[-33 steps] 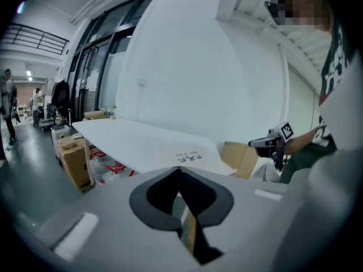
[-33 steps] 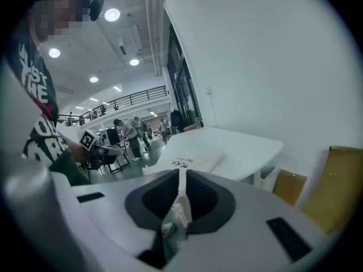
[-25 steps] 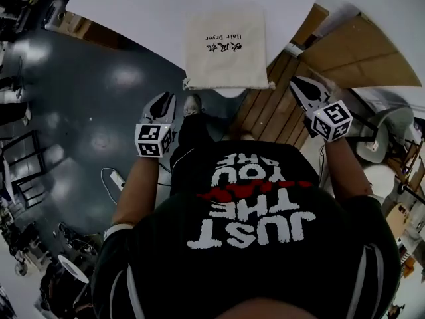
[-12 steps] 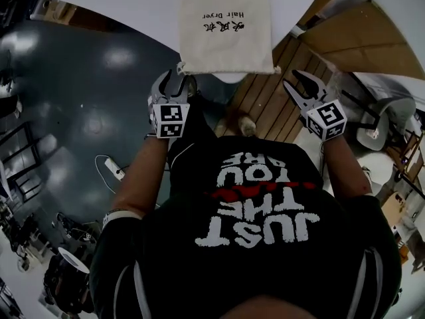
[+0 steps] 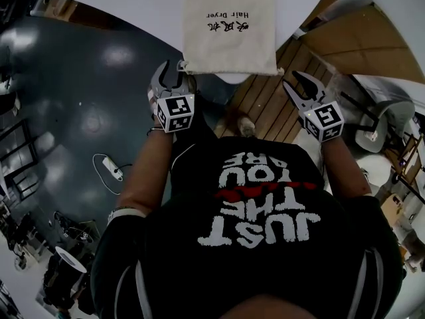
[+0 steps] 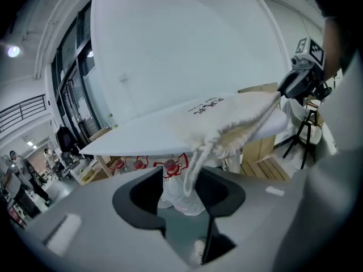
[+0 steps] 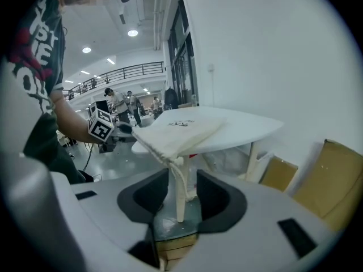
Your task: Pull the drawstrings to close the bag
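A cream drawstring bag (image 5: 229, 28) with black print lies flat on the white table (image 5: 133, 5), its gathered mouth at the near edge. My left gripper (image 5: 172, 72) is just below the bag's left corner. In the left gripper view the left drawstring (image 6: 197, 158) hangs loose between the open jaws of that gripper (image 6: 182, 188), which have just been opening. My right gripper (image 5: 292, 82) sits below the bag's right corner. Its jaws (image 7: 182, 194) have also just been opening and stand apart around the right drawstring (image 7: 186, 177), not pinching it.
Cardboard boxes (image 5: 362, 45) and a chair (image 5: 385, 128) stand at the right beside wooden floor boards (image 5: 265, 105). A power strip (image 5: 114, 171) lies on the dark floor at the left. Bottles with red labels (image 6: 170, 169) stand under the table. People are far off in the hall.
The left gripper has moved up to the bag's left corner. The right gripper has shifted only slightly. Both pairs of jaws have spread apart.
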Demonstrator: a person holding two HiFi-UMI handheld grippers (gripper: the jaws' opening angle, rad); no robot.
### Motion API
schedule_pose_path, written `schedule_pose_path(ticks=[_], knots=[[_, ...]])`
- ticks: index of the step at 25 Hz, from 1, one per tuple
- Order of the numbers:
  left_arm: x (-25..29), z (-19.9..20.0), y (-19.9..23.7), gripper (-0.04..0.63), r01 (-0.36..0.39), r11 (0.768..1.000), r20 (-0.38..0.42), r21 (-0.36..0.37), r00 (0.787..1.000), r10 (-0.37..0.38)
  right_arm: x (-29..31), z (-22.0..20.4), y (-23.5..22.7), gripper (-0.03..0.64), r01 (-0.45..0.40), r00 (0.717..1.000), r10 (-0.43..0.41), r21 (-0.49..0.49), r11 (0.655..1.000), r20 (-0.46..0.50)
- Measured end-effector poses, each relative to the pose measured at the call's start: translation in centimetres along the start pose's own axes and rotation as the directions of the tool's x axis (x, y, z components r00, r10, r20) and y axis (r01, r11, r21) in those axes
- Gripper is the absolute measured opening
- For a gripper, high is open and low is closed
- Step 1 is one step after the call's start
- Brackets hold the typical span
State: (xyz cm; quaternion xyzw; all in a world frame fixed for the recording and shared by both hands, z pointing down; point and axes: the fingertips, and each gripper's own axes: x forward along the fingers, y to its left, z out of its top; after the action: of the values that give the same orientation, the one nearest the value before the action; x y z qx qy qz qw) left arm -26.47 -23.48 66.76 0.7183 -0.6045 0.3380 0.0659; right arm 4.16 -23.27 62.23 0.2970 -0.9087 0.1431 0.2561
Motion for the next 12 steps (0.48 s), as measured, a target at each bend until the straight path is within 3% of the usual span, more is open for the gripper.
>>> schedule_pose_path(ticks=[3, 6, 12], knots=[[0.0, 0.9, -0.5, 0.146, 0.004, 0.999, 0.016, 0.048, 1.0, -0.005, 0.1, -0.1, 0.0, 0.129, 0.01, 1.0, -0.01, 0.004, 1.0, -0.003], [-0.1, 1.3, -0.8, 0.029, 0.002, 0.997, 0.026, 0.083, 1.0, -0.005, 0.0, -0.2, -0.2, 0.129, 0.024, 1.0, -0.024, 0.008, 1.0, -0.003], [-1.0, 1.4, -1.5, 0.017, 0.032, 0.995, 0.015, 0.095, 0.999, -0.033, -0.3, -0.7, -0.4, 0.129, 0.035, 0.999, -0.035, 0.011, 0.999, -0.008]])
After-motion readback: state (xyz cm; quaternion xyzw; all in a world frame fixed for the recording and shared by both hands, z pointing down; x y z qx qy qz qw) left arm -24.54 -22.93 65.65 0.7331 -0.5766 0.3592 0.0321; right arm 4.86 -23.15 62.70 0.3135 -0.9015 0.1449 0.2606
